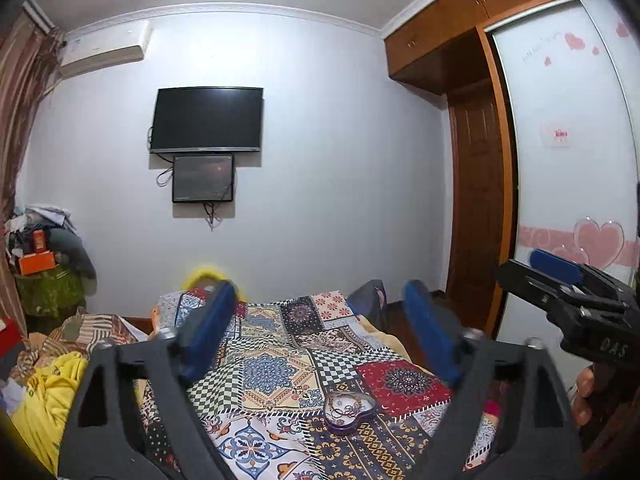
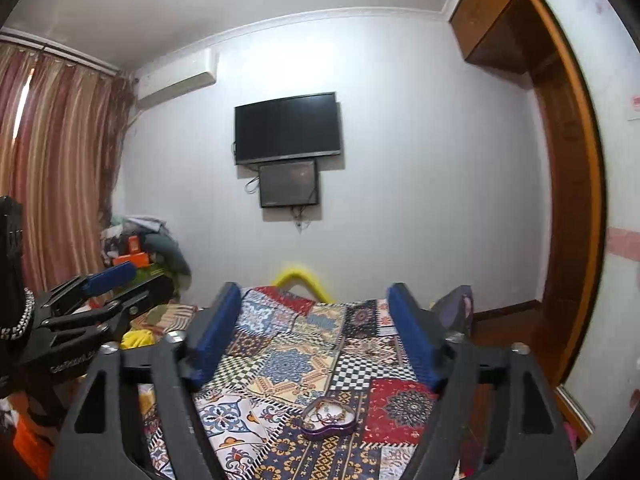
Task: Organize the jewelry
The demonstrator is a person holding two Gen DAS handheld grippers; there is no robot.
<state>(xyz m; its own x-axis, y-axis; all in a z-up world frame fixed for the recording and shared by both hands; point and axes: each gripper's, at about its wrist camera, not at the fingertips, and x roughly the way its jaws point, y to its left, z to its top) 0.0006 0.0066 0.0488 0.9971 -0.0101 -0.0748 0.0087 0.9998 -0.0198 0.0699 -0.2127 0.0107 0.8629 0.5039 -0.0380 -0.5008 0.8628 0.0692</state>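
Observation:
A purple heart-shaped box (image 1: pixel 350 410) (image 2: pixel 329 418) lies without a lid on the patchwork bedspread (image 1: pixel 280 360) (image 2: pixel 288 364), with thin bracelets or chains inside it. My left gripper (image 1: pixel 319 287) points level above the bed, blue pads wide apart with nothing between them; the box sits below and ahead of it. My right gripper (image 2: pixel 314 288) hovers the same way, open and empty. Each gripper shows in the other's view: the right gripper (image 1: pixel 532 271) at the right edge, the left gripper (image 2: pixel 136 280) at the left edge. They are side by side and apart.
A dark TV (image 1: pixel 207 120) and a smaller screen (image 1: pixel 203 178) hang on the far wall. A heap of clothes and boxes (image 1: pixel 44 256) stands at the left, with yellow cloth (image 1: pixel 48 396) beside the bed. A wooden door (image 1: pixel 476 208) and wardrobe panel (image 1: pixel 568 140) are on the right.

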